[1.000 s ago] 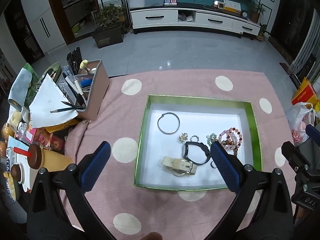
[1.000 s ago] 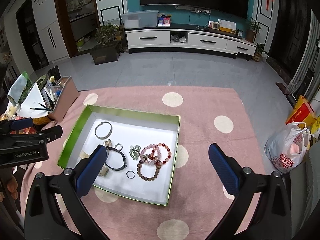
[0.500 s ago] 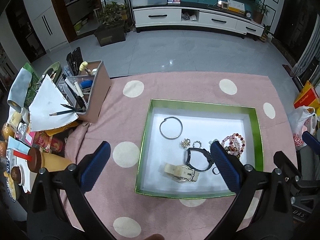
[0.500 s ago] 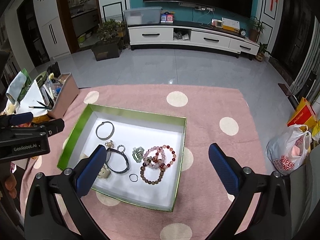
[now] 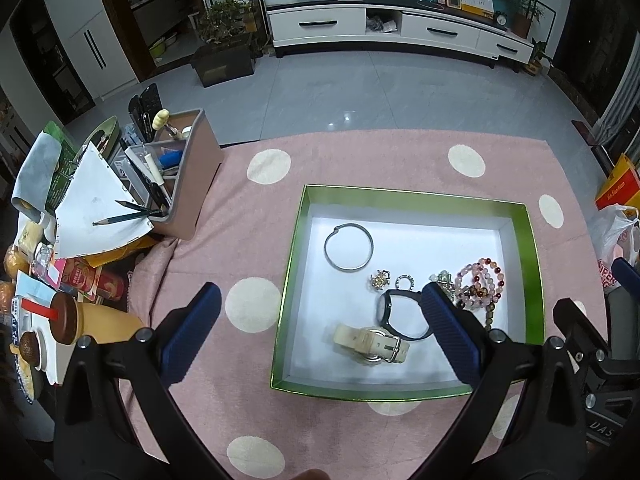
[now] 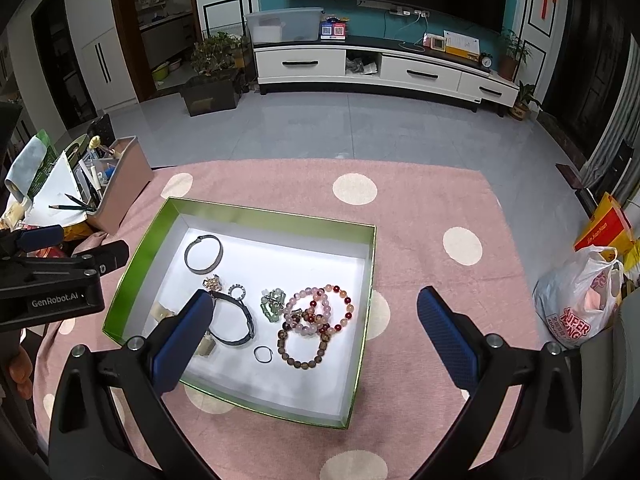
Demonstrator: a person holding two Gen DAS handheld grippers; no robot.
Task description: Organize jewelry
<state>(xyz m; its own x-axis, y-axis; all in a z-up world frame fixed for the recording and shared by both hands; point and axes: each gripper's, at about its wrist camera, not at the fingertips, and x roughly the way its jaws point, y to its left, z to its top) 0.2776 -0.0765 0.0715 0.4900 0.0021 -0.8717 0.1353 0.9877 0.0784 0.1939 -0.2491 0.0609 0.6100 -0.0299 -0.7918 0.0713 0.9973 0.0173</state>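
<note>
Jewelry lies loose in a shallow green-rimmed box (image 5: pixel 416 200) on the pink dotted table cover. In the left wrist view, the left hand-held gripper (image 5: pixel 318 328) hovers above the box's near left edge, its blue fingers spread wide and gripping nothing. A silver bangle (image 5: pixel 348 246) sits alone toward the far left of the box. Nearer lie a cream watch (image 5: pixel 372 346), its strap running left to right, and a black bracelet (image 5: pixel 400 316) just beyond it. A small gold charm (image 5: pixel 380 280) and a ring (image 5: pixel 405 281) rest between bangle and bracelet. The cream watch sits just ahead of this gripper, slightly right of centre.

In the right wrist view, the right hand-held gripper (image 6: pixel 312 328) is likewise spread and empty, poised over the box's near right part. A heap of beaded bracelets (image 6: pixel 316 320) lies directly between its fingers, with green stone pieces (image 6: pixel 272 304) and a small dark ring (image 6: pixel 263 354) just to their left. Judging by this, the beads fall to the right hand and the watch to the left, whose grip should cross the strap's left-right axis.
</note>
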